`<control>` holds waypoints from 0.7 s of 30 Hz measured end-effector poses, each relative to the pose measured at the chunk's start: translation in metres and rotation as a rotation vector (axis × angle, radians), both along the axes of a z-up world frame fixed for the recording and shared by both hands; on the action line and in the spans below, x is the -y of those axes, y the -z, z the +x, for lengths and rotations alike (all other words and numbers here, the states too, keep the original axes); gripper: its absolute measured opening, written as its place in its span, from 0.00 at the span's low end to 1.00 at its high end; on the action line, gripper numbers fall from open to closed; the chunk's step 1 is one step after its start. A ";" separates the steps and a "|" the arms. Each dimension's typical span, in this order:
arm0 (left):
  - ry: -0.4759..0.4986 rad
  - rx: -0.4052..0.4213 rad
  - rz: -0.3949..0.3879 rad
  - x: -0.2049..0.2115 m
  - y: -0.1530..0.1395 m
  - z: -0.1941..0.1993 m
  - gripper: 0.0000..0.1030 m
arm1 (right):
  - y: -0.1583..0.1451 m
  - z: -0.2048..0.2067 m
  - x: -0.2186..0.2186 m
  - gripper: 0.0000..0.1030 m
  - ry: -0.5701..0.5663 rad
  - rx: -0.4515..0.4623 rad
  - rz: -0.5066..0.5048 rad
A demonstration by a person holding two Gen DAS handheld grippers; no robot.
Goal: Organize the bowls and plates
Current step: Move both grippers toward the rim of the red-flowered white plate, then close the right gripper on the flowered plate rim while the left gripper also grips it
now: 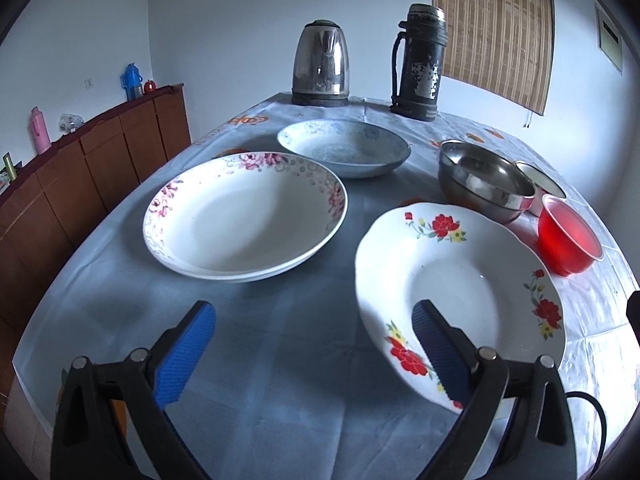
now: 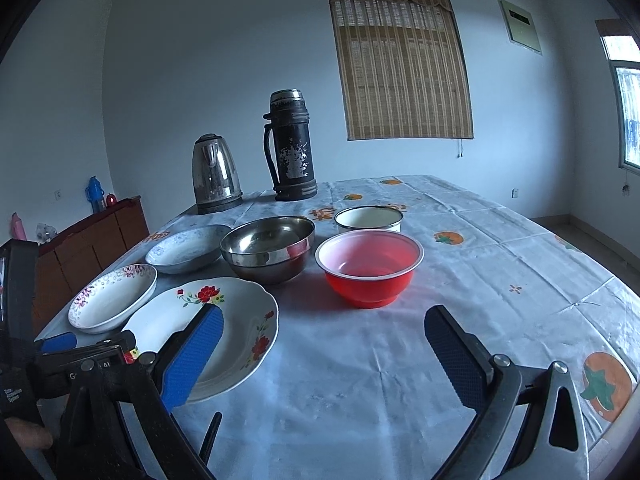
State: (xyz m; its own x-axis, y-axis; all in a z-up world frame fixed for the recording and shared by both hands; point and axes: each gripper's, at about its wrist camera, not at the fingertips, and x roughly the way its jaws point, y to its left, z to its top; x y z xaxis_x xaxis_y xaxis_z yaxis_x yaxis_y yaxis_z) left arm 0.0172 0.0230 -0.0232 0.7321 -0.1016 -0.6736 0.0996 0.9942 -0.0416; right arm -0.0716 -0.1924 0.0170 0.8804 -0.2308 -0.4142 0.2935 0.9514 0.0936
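Left hand-held gripper (image 1: 314, 344) spread wide, empty, low over worktop (image 1: 280, 352). Its right finger over near rim of red-flower plate (image 1: 472, 292). Pink-flower plate (image 1: 244, 216) ahead-left, blue-pattern plate (image 1: 344, 148) behind it. Right hand-held gripper (image 2: 324, 340) also wide apart, empty; red bowl (image 2: 370, 266) straight ahead, steel bowl (image 2: 268, 248) ahead-left, white enamel bowl (image 2: 368, 219) behind red bowl. Kettle (image 2: 216, 174) and black thermos (image 2: 292, 146) at far edge.

On the table (image 2: 500, 264), three plates (image 1: 244, 216) are set at the left, three bowls (image 2: 370, 266) to their right, with a kettle (image 2: 216, 174) and flask (image 2: 291, 146) placed side by side behind them.
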 end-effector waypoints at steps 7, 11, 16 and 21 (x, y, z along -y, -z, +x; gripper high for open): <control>0.003 -0.011 0.019 0.006 0.002 0.004 0.97 | 0.003 0.011 0.002 0.95 -0.031 -0.034 -0.001; 0.007 -0.018 0.028 0.009 0.005 0.006 0.97 | 0.008 0.019 0.003 0.81 -0.057 -0.069 0.011; 0.014 -0.035 0.027 0.012 0.009 0.009 0.90 | 0.011 0.025 0.007 0.79 -0.068 -0.087 0.043; 0.035 -0.090 -0.016 0.013 0.016 0.016 0.80 | 0.016 0.042 0.011 0.63 -0.124 -0.143 0.099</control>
State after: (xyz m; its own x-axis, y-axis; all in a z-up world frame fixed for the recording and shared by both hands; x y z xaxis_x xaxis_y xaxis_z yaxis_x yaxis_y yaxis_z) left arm 0.0329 0.0104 -0.0396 0.6645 -0.1372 -0.7346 0.1294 0.9893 -0.0677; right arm -0.0295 -0.2030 0.0014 0.8303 -0.0760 -0.5522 0.1915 0.9693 0.1545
